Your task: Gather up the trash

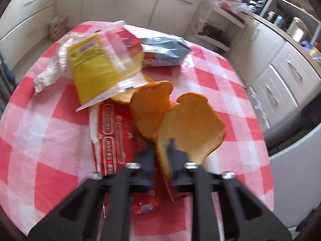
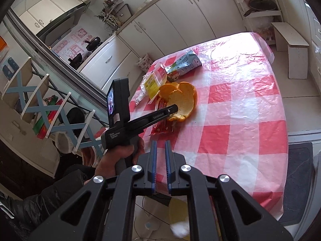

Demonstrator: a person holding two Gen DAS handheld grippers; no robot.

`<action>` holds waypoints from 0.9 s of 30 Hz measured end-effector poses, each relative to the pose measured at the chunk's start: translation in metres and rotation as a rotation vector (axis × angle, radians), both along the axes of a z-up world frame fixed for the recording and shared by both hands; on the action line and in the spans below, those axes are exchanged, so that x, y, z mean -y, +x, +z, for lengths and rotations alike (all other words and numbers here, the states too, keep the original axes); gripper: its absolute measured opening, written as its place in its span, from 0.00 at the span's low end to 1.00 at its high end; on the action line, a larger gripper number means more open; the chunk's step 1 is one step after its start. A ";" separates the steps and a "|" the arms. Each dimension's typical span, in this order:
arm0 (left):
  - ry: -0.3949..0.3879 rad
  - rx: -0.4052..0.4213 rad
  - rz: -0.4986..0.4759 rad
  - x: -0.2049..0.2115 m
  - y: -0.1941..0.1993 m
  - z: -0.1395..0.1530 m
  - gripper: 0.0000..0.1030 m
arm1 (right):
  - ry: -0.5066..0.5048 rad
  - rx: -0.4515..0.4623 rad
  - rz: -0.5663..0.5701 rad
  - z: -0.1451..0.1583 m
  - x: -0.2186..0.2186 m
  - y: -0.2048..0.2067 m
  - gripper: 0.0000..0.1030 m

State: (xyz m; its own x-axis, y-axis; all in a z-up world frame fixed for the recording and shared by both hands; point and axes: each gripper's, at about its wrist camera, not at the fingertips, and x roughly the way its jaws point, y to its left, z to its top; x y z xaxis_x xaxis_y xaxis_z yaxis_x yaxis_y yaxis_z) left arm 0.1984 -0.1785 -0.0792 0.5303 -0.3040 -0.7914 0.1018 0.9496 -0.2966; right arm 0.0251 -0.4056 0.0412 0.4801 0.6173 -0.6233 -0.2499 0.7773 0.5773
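Your left tool [image 1: 162,156] has its blue pads pinched on the thin near rim of the big curled orange peel [image 1: 190,128], and that is the weak spot. The bite takes only an edge, so the peel could tear or swing out if you lift fast. Its far lobes overlap the flat red printed snack wrapper [image 1: 116,132], which may drag along or slide toward the near edge of the desk. Your right tool [image 2: 160,160] is nearly closed with nothing between its pads, hovering over the near edge of the checked red-and-white plastic-covered desk [image 2: 240,104], so it cannot catch anything that drops.

The peel is bright orange outside and pale and pithy inside, opened into broad cupped lobes. It sits by the desk's left edge. Beyond it lie the crumpled clear-and-yellow plastic bag [image 1: 94,64] and the flattened blue-and-white drink carton [image 1: 164,52], nearer the far left corner.
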 end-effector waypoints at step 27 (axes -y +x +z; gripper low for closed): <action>-0.013 -0.055 -0.243 -0.031 -0.216 0.002 0.08 | 0.001 0.019 -0.072 -0.004 -0.010 -0.007 0.26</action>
